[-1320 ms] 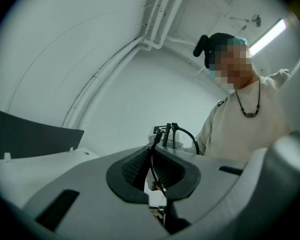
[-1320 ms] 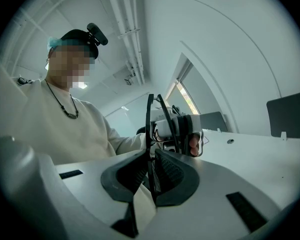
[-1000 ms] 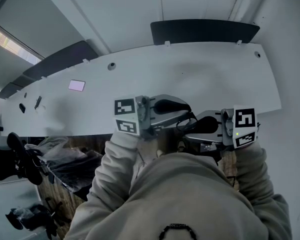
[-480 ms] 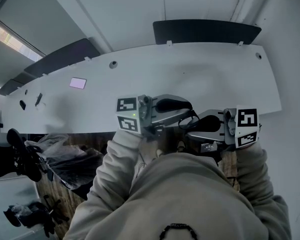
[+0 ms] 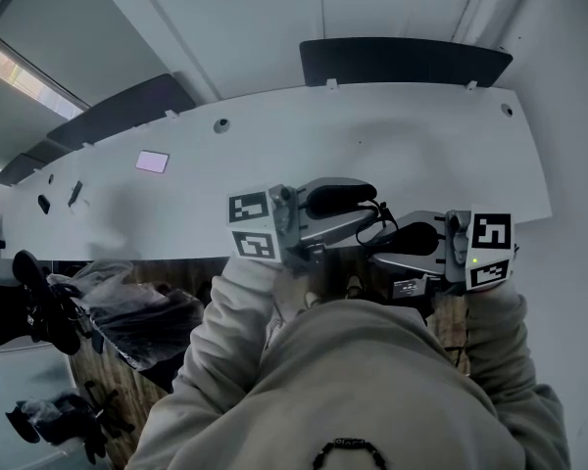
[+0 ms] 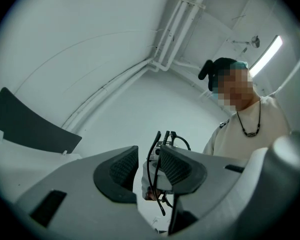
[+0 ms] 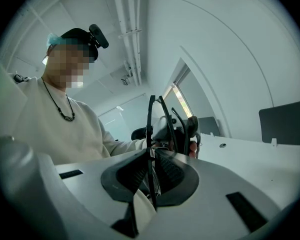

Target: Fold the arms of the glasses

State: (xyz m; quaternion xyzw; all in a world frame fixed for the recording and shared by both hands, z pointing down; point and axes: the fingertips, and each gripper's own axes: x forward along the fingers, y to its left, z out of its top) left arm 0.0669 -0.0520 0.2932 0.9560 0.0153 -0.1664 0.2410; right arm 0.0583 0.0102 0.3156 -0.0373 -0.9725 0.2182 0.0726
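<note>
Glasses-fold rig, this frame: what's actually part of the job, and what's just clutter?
In the job: glasses; right gripper, shut on them; left gripper, jaws have just been opening, glasses between them but not clamped.
Lying about: lilac card on the white table; dark panel behind it; plastic bags beside the table.

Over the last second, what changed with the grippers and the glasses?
The left gripper has just been opening: its jaws now stand apart, with a thin arm of the glasses loose between them. The right gripper stays shut on the glasses. Both hands kept their place, and nothing else visibly moved.
</note>
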